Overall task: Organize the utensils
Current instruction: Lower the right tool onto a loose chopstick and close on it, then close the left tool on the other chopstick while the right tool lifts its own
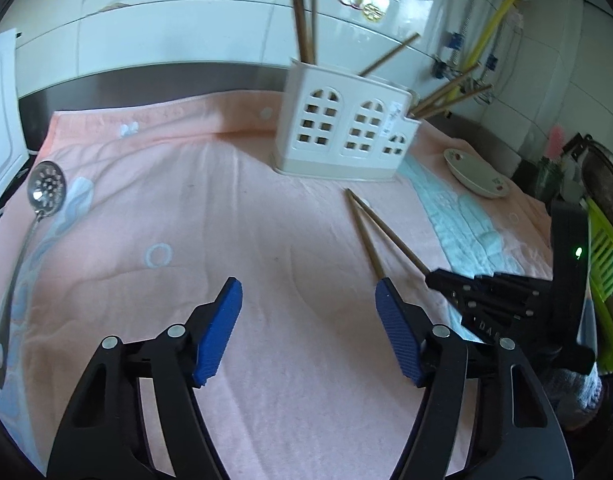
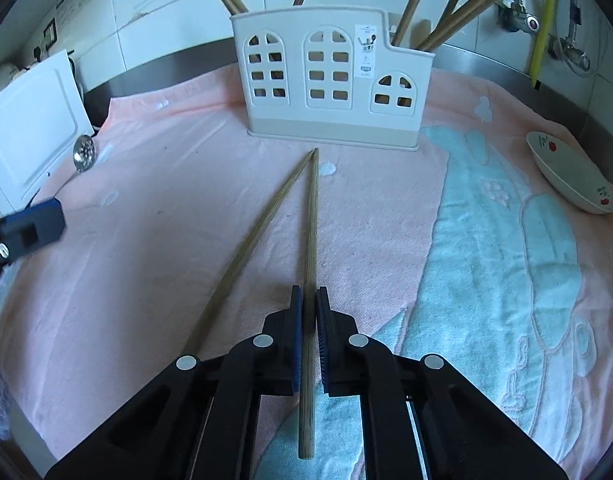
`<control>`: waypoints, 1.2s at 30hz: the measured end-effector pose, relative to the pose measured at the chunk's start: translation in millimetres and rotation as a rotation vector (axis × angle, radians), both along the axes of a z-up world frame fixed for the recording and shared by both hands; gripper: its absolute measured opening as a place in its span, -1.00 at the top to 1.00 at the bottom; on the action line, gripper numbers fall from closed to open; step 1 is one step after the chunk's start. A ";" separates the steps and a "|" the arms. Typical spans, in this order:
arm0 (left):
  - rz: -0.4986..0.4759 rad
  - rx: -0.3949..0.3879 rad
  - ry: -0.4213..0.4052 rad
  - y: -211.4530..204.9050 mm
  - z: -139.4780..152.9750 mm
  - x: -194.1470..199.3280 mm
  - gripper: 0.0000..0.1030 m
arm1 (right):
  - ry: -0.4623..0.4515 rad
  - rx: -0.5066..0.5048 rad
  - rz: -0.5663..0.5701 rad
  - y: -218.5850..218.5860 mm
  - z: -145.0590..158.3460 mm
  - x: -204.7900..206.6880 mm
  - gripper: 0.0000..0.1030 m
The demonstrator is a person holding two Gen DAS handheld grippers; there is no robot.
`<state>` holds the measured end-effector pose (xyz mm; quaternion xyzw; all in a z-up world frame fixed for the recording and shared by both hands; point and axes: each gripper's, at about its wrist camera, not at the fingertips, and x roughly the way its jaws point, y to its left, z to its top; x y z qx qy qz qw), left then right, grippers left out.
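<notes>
A white utensil holder [image 1: 346,128] with arched window cutouts stands on the pink towel [image 1: 186,208] and holds several wooden chopsticks [image 1: 304,20]; it also shows in the right wrist view [image 2: 330,76]. Two chopsticks lie on the towel in front of it. My right gripper [image 2: 309,300] is shut on one chopstick [image 2: 311,220]; the other chopstick [image 2: 258,236] lies just left of it. My left gripper [image 1: 308,292] is open and empty above the towel. A slotted metal spoon [image 1: 46,188] lies at the towel's left edge.
A white flowered dish [image 2: 566,172] sits at the right on the towel. A white board [image 2: 26,128] leans at the left. A tiled wall [image 2: 166,8] and pipes [image 2: 542,20] stand behind. A green rack [image 1: 606,264] is at far right.
</notes>
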<state>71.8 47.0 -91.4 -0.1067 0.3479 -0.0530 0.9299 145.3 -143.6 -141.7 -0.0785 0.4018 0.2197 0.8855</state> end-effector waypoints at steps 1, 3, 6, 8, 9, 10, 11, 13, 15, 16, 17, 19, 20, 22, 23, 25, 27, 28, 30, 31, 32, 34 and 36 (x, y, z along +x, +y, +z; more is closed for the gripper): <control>-0.012 0.003 0.001 -4.2 -0.5 0.2 -0.27 | -0.007 0.009 -0.001 -2.4 3.1 -1.7 0.87; -0.034 0.000 0.004 -12.7 -1.5 1.2 -0.24 | -0.019 0.019 -0.002 -7.1 8.7 -4.4 0.87; -0.075 -0.018 0.019 -27.7 -4.8 4.8 -0.14 | -0.035 0.037 -0.003 -14.7 18.9 -8.2 0.87; -0.101 -0.012 0.027 -39.4 -7.7 7.6 -0.07 | -0.055 0.053 -0.006 -20.4 28.1 -11.3 0.87; -0.111 -0.009 0.031 -43.8 -8.9 9.2 -0.05 | -0.066 0.062 -0.007 -23.4 33.3 -12.9 0.87; -0.121 -0.009 0.037 -48.5 -10.5 11.1 0.01 | -0.074 0.069 -0.009 -25.4 37.1 -13.8 0.87; -0.135 -0.011 0.046 -54.4 -13.0 13.8 0.06 | -0.086 0.077 -0.010 -28.7 42.0 -15.6 0.87; -0.149 -0.010 0.062 -62.4 -17.3 19.0 0.14 | -0.104 0.091 -0.013 -33.6 51.0 -17.7 0.87; -0.157 -0.013 0.077 -68.8 -21.9 24.6 0.23 | -0.117 0.101 -0.013 -38.4 57.3 -19.3 0.87; -0.155 -0.014 0.083 -70.8 -24.0 27.2 0.27 | -0.124 0.104 -0.014 -40.2 59.7 -20.0 0.87; -0.151 -0.013 0.093 -72.7 -26.8 30.5 0.33 | -0.131 0.112 -0.013 -43.0 63.2 -21.0 0.87; -0.148 -0.018 0.110 -74.9 -31.8 35.6 0.48 | -0.142 0.121 -0.014 -46.0 67.8 -22.5 0.87; -0.145 -0.020 0.118 -76.4 -34.0 37.8 0.54 | -0.145 0.125 -0.012 -47.7 70.2 -22.9 0.87; -0.140 -0.014 0.132 -79.4 -38.7 41.5 0.57 | -0.148 0.128 -0.007 -49.3 72.4 -24.1 0.87; -0.133 -0.008 0.139 -80.1 -40.7 43.1 0.58 | -0.151 0.128 -0.006 -50.2 73.6 -24.6 0.87; -0.126 -0.002 0.152 -82.4 -44.9 45.1 0.58 | -0.150 0.131 -0.002 -52.5 75.5 -25.0 0.87; -0.111 0.022 0.156 -84.1 -46.3 45.6 0.66 | -0.151 0.133 -0.001 -54.4 76.3 -25.4 0.87; -0.100 0.037 0.159 -85.5 -46.1 46.2 0.73 | -0.153 0.131 -0.002 -55.0 76.6 -25.4 0.87; -0.085 0.057 0.163 -86.4 -46.0 47.2 0.81 | -0.153 0.129 -0.003 -56.2 75.9 -25.4 0.87; -0.079 0.062 0.165 -86.9 -45.7 47.6 0.84 | -0.153 0.132 -0.005 -57.2 75.6 -25.7 0.87; -0.079 0.063 0.168 -87.1 -45.0 47.8 0.85 | -0.151 0.133 -0.007 -57.8 75.1 -25.9 0.87; -0.078 0.061 0.166 -84.7 -41.7 46.3 0.86 | -0.151 0.134 -0.012 -58.6 74.2 -26.7 0.87; -0.076 0.047 0.145 -79.8 -32.7 41.6 0.88 | -0.145 0.134 -0.012 -59.4 72.8 -27.9 0.87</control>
